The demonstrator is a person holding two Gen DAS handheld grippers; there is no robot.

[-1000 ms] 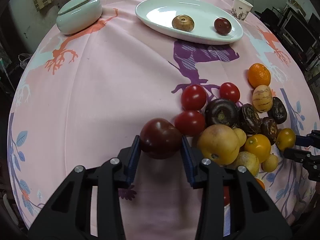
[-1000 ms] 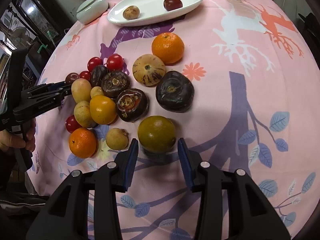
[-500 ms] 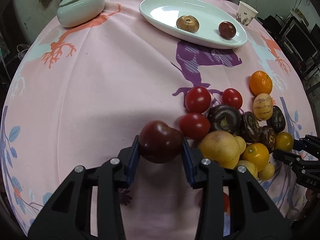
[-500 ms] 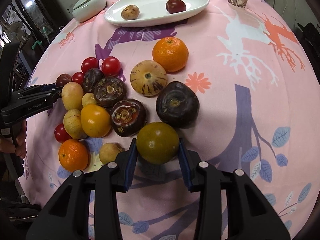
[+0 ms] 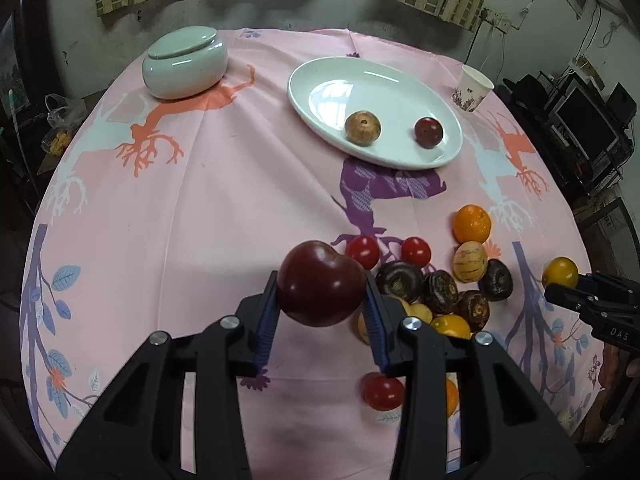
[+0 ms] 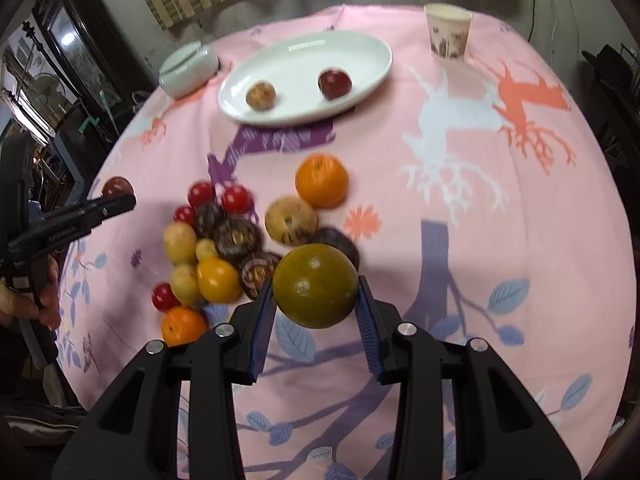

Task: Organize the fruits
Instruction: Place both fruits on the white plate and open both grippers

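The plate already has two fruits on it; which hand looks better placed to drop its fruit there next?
Probably the left. Both grippers are shut on fruit, but the left gripper with its plum looks nearer the plate than the right gripper with its citrus.

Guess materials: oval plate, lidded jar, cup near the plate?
Oval plate: looks like glazed white ceramic, with sharp window highlights on it.
Lidded jar: pale green, likely glazed ceramic; soft sheen.
Cup: probably paper; thin matte wall with a printed pattern.
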